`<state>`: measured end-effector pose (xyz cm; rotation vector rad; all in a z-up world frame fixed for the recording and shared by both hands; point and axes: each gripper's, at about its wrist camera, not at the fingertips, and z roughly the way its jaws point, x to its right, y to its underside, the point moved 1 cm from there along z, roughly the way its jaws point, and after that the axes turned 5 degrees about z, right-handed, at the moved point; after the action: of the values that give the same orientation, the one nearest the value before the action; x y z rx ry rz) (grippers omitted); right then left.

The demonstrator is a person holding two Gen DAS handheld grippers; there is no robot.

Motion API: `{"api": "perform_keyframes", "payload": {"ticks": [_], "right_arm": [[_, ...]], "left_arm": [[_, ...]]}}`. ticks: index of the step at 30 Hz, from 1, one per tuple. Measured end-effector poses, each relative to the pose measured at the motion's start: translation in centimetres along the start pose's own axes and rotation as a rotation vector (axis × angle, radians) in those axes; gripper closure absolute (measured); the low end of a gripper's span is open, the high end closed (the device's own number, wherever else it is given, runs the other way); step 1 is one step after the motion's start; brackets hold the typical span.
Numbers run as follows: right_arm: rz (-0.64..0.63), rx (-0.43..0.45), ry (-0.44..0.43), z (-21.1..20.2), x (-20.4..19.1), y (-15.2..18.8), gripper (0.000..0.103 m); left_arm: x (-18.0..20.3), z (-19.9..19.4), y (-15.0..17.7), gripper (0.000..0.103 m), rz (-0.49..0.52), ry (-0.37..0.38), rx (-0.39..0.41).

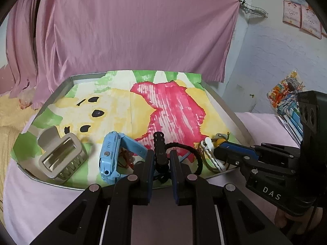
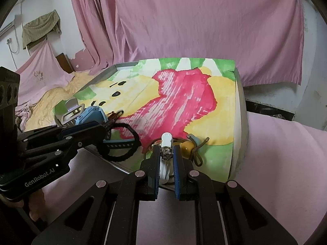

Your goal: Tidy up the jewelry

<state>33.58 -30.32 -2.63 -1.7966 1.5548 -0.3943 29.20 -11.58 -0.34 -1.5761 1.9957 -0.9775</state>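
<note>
A metal tray (image 1: 222, 106) lined with a painted paper holds the jewelry along its near edge. My left gripper (image 1: 161, 157) is shut on a black watch strap (image 1: 159, 143), with a black braided hair tie (image 1: 196, 157) looped beside it. A blue smartwatch (image 1: 111, 155) lies just left, a grey claw hair clip (image 1: 61, 157) further left. My right gripper (image 2: 166, 153) is shut on a white hair clip (image 2: 167, 139) with a small bead charm between the pads. A yellow bead on an olive cord (image 2: 187, 147) lies to its right.
The tray (image 2: 241, 102) rests on a pink bedsheet (image 2: 286, 163). Pink curtains (image 1: 132, 24) hang behind. A yellow blanket (image 2: 51, 102) lies at the left. Colourful packets (image 1: 286, 94) lean on the wall at the right.
</note>
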Motion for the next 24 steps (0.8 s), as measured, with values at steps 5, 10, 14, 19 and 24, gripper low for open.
{"api": "perform_keyframes", "payload": {"ticks": [5, 10, 14, 19, 24], "right_arm": [[-0.004, -0.004, 0.003, 0.3, 0.0, 0.1, 0.092], [0.001, -0.004, -0.002, 0.2, 0.0, 0.1, 0.091], [0.013, 0.013, -0.006, -0.4, 0.1, 0.3, 0.082], [0.031, 0.071, 0.011, -1.8, -0.1, 0.6, 0.078], [0.042, 0.142, 0.027, -3.7, -0.5, 1.1, 0.068]], "left_arm": [[-0.1, 0.0, 0.0, 0.088, -0.007, 0.009, -0.005], [-0.2, 0.0, 0.0, 0.088, -0.011, 0.007, 0.000], [0.0, -0.5, 0.1, 0.088, -0.006, -0.004, 0.012], [-0.2, -1.9, 0.3, 0.088, -0.010, -0.016, 0.043], [-0.6, -3.8, 0.8, 0.083, -0.024, -0.025, 0.091]]}}
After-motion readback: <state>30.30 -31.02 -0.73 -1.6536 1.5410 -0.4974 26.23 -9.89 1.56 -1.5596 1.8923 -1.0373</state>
